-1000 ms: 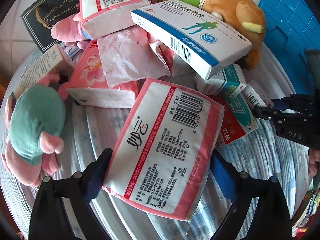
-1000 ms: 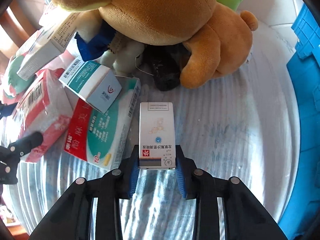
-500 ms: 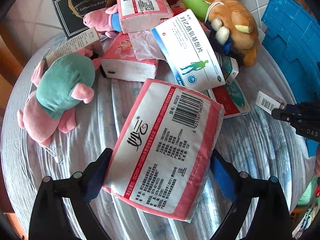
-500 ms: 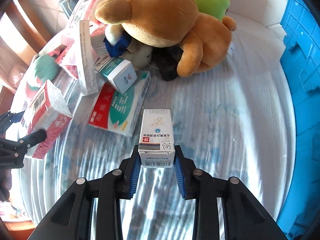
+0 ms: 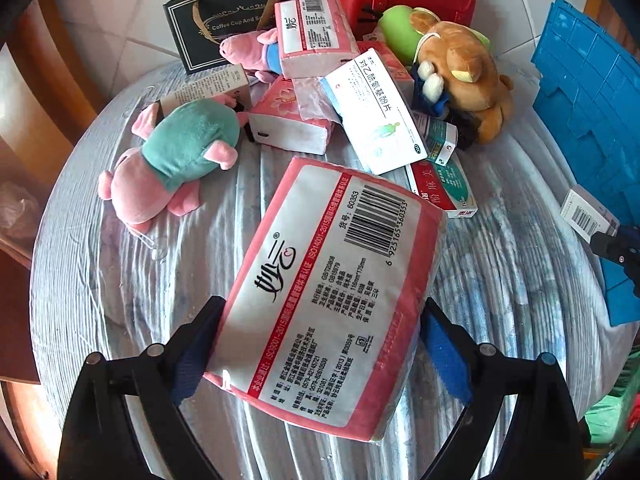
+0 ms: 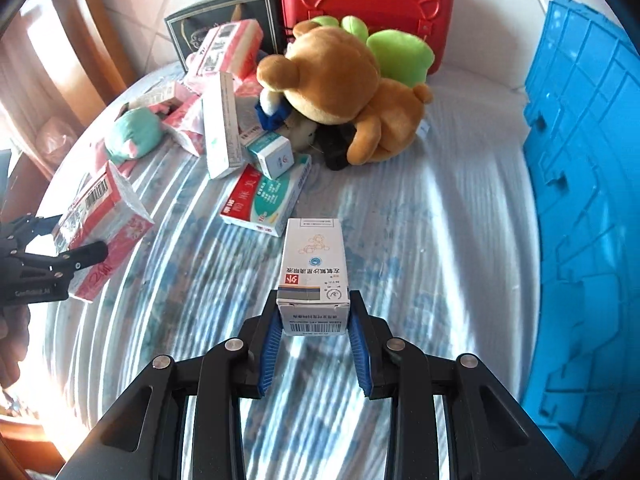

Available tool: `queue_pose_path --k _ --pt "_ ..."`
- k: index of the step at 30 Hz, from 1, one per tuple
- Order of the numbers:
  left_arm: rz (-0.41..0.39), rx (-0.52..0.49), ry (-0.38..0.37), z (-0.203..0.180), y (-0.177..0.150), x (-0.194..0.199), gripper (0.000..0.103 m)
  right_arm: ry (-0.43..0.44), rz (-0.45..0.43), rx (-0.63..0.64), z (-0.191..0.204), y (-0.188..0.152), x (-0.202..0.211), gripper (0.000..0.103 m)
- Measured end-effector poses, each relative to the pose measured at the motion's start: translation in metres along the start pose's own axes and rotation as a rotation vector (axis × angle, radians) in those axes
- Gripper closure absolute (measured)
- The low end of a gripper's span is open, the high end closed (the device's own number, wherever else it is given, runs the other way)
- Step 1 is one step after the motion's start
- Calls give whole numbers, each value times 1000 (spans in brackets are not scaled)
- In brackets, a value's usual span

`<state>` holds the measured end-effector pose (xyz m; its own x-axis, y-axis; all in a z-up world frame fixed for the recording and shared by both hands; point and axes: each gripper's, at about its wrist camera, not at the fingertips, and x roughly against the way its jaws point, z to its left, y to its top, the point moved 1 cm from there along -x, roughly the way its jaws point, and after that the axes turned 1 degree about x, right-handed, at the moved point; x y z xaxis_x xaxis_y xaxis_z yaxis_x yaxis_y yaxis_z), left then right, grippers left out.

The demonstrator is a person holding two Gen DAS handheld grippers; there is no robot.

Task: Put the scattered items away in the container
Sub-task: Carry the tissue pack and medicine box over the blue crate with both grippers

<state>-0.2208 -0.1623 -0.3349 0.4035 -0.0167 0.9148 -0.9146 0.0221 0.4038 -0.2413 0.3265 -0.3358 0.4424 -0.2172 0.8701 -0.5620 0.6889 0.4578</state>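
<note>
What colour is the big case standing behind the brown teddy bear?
The case is bright red; the right wrist view shows it best.

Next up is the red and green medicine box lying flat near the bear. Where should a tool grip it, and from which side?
Grip the red and green medicine box across its short width at the near red end, coming down from above on the open cloth side. It lies flat, and a small teal box rests on its far end beside the brown bear, so only the near end looks clear.
</note>
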Motion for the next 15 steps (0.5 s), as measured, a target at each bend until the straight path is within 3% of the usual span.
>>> queue_pose_path --k 8,9,15 --pt "-27 51 32 -11 -6 29 9 16 -50 -29 0 -6 58 72" --pt "-32 55 32 -13 -6 33 9 14 -71 -77 0 -7 64 72" --pt "-95 82 31 -25 0 68 9 23 -102 -68 -2 -11 94 72"
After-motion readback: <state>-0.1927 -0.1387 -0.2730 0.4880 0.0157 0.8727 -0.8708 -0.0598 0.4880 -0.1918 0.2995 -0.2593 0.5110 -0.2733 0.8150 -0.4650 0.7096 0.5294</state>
